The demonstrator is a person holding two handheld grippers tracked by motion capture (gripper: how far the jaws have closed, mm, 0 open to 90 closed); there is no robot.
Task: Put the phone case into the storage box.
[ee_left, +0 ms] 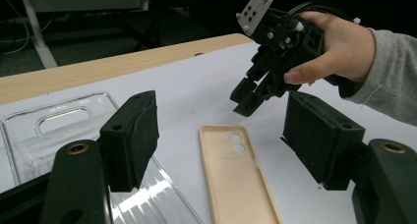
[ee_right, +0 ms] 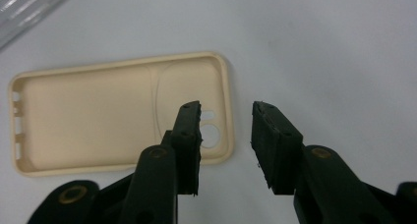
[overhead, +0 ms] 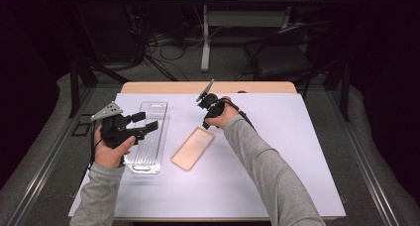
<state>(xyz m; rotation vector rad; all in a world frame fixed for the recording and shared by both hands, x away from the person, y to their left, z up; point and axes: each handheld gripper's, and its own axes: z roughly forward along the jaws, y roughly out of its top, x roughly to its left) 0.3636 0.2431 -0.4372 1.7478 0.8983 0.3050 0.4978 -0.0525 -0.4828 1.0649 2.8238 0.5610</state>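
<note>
Right hand-held gripper (ee_right: 226, 111): jaws spread with a clear gap, holding nothing, poised over the camera-hole end of the beige phone case (ee_right: 93, 113).
Beige phone case: lies hollow side up on the white worktop (overhead: 277, 151), near its middle, just beside the clear tray (overhead: 148, 137) on its left.
Left hand-held gripper (overhead: 143, 124): jaws wide apart, empty, raised above the clear tray and aimed towards the case.
Step in hand: as I read it, the right one is lining up to take the case by its rim.
Doing it well: I would bring one jaw inside the hollow and one outside the short end wall, come down until the pads straddle the thin edge, then close gently; the soft wall may bend or slip if pinched too near a corner.
Writing or brands: none that I can read on the case, the tray or either tool.
</note>
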